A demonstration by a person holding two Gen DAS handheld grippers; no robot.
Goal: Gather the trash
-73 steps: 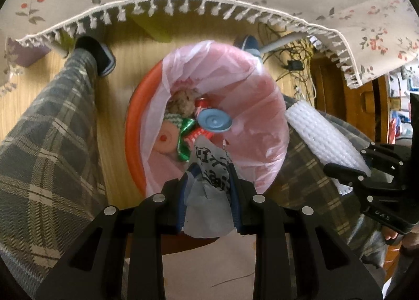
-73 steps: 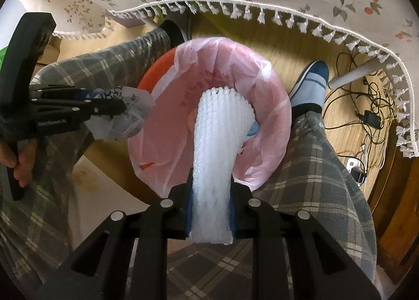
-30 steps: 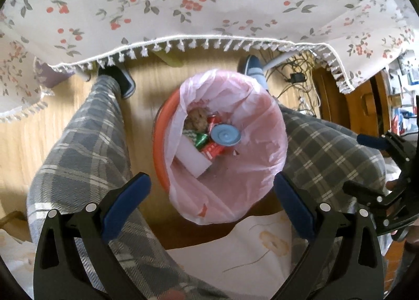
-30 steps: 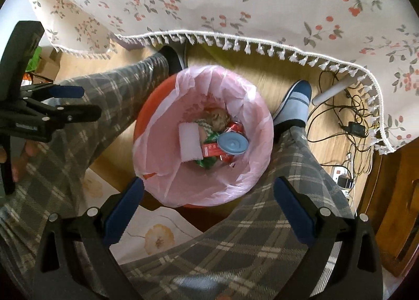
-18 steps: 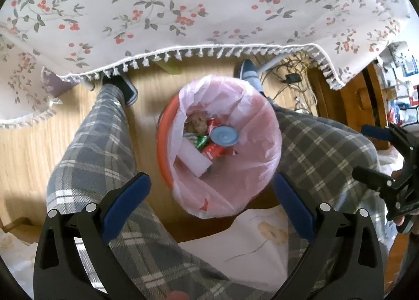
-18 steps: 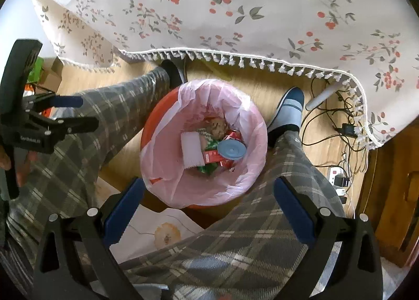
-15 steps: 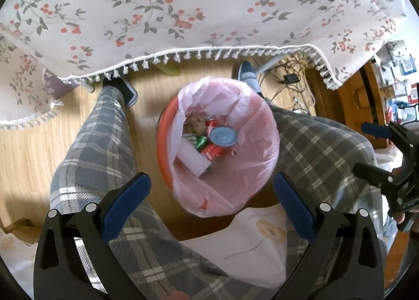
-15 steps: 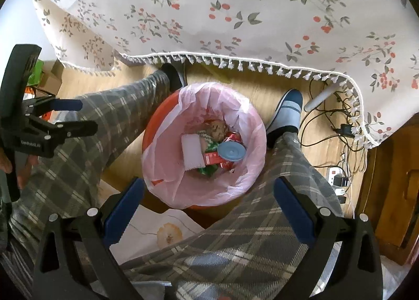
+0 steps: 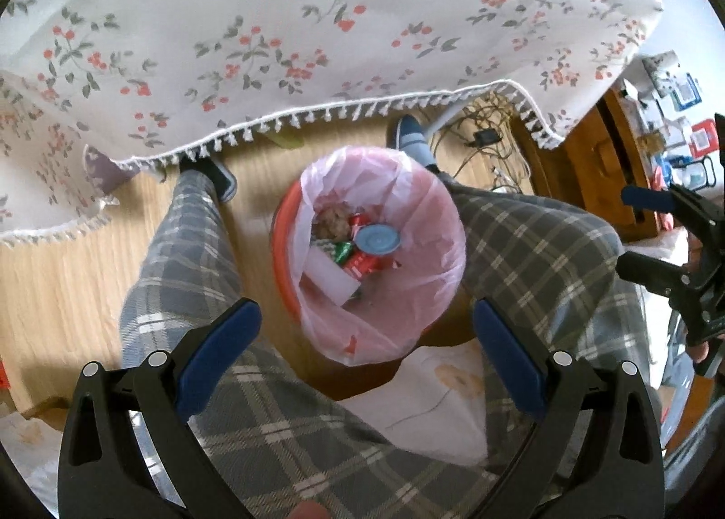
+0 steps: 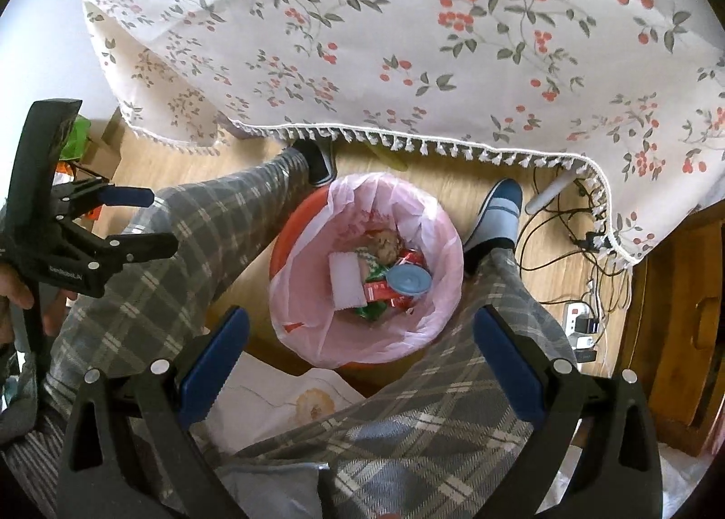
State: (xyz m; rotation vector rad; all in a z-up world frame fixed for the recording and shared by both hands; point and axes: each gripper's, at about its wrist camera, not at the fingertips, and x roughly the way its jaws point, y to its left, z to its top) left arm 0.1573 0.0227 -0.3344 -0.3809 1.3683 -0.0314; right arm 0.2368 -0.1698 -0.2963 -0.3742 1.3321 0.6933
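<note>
Both the left gripper (image 9: pixel 364 337) and right gripper (image 10: pixel 360 337) are held spread and empty above the pink-lined orange round bin (image 9: pixel 448 274), where white foam netting (image 10: pixel 346 285) lies. A fresh piece must be sought next.

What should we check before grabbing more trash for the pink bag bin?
1. Left gripper open and holding nothing: ok.
2. Right gripper open and holding nothing: ok.
3. Orange round bin with pink plastic liner upright, mouth open: ok.
4. White foam net sleeve lying inside the liner beside the round blue plastic lid: ok.
5. Room left in the bin: ok, the trash sits well below the rim.
6. More trash on the white floral tablecloth: cannot tell, only part of the cloth shows.
</note>
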